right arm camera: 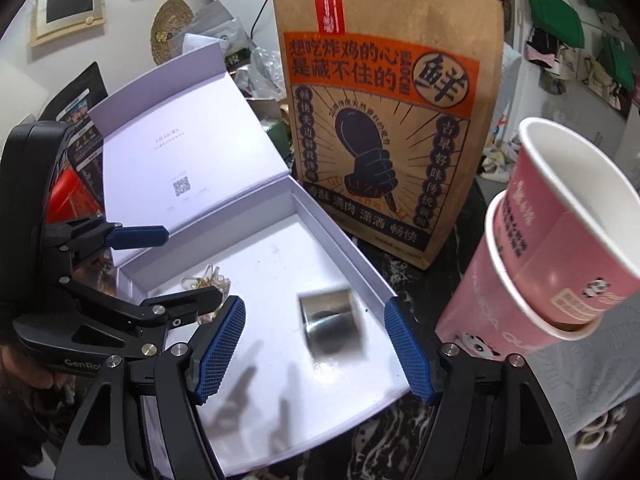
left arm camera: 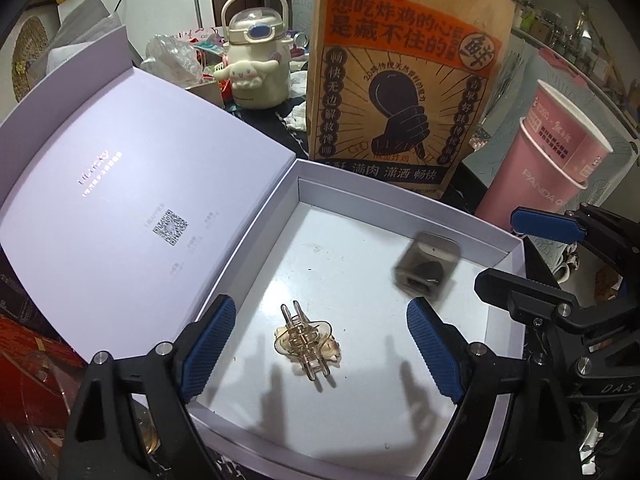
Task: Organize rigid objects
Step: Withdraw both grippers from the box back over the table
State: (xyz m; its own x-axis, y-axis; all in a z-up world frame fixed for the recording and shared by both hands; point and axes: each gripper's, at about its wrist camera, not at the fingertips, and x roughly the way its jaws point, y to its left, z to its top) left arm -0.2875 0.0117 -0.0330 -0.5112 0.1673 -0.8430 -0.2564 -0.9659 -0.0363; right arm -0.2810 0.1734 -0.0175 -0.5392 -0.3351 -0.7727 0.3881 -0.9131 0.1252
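Box open above; paper bag and cups crowd its far side.

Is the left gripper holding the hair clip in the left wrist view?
No, the hair clip lies on the floor of the white box, loose between the open fingers of the left gripper, touching neither.

The left gripper is seen in the lower half of its own view, jaws spread wide with nothing held between the blue pads. The right gripper is likewise held open and empty, low in its frame; each gripper is visible at the other view's edge.
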